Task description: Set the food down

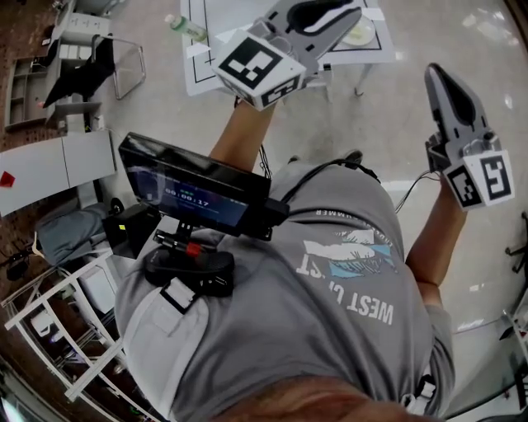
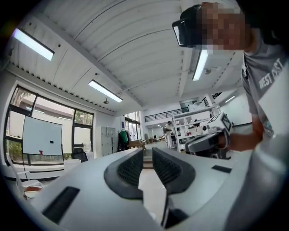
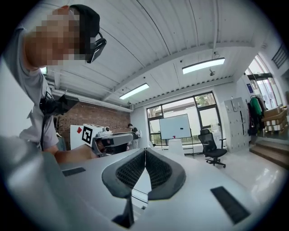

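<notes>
Left tongs point(image 2: 147, 152) slightly apart, empty, right tongs point(image 3: 145, 151) closed, empty

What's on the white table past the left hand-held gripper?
A bottle lies on the table near its left edge, a pale round item at right. The left hand-held gripper covers the middle.

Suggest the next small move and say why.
Probably lower both grippers toward the table: the left gripper, fingers narrowly apart, and the right gripper, fingers together, point out into the room, and neither holds food.
</notes>
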`<state>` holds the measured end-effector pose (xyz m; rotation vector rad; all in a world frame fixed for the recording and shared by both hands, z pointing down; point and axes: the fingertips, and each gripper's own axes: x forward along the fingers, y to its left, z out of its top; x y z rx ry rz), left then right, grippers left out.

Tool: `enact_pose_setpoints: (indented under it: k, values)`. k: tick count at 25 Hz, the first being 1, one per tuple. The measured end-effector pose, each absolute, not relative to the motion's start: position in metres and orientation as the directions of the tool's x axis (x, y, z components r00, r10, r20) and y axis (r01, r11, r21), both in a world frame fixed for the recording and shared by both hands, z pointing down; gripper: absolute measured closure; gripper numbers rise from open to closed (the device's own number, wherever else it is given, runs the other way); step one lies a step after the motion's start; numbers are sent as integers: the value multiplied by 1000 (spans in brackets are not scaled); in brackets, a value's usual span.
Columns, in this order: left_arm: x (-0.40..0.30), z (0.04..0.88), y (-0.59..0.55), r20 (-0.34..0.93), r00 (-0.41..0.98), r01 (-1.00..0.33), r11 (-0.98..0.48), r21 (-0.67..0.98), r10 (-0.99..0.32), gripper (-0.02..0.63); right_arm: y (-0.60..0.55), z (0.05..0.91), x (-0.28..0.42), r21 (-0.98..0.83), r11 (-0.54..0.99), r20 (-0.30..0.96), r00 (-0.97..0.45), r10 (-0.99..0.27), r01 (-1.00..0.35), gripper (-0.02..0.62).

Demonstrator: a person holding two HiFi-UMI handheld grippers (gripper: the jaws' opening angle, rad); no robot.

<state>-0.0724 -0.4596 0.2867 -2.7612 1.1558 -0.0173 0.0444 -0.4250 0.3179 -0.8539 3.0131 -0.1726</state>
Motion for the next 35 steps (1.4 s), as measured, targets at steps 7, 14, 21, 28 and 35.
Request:
enact_pose_setpoints:
  k: [7,14,21,28,35]
  values:
    - [-142,276,-370,-62,729,-684,-719,-127,-682,537,-347,290,-16,-120,852,-46,-854,-518,-510,589]
    - [-226,268,-312,-65,754,-657,-745,-119,-654,537,-288,270,-100,-84,838,-51,-838,-544,-539,589]
    - [-246,272,-281,-70,771,-637,-763,-111,-633,537,-248,262,-125,-31,824,-28,-824,-566,-566,589]
    - [-228,271,-255,-65,778,-628,-770,-112,-625,537,-218,261,-105,-46,820,-40,-820,-571,-570,589]
    - [-167,279,-226,-51,778,-628,-774,-85,-626,537,-186,260,-43,-42,826,-13,-827,-562,-561,589]
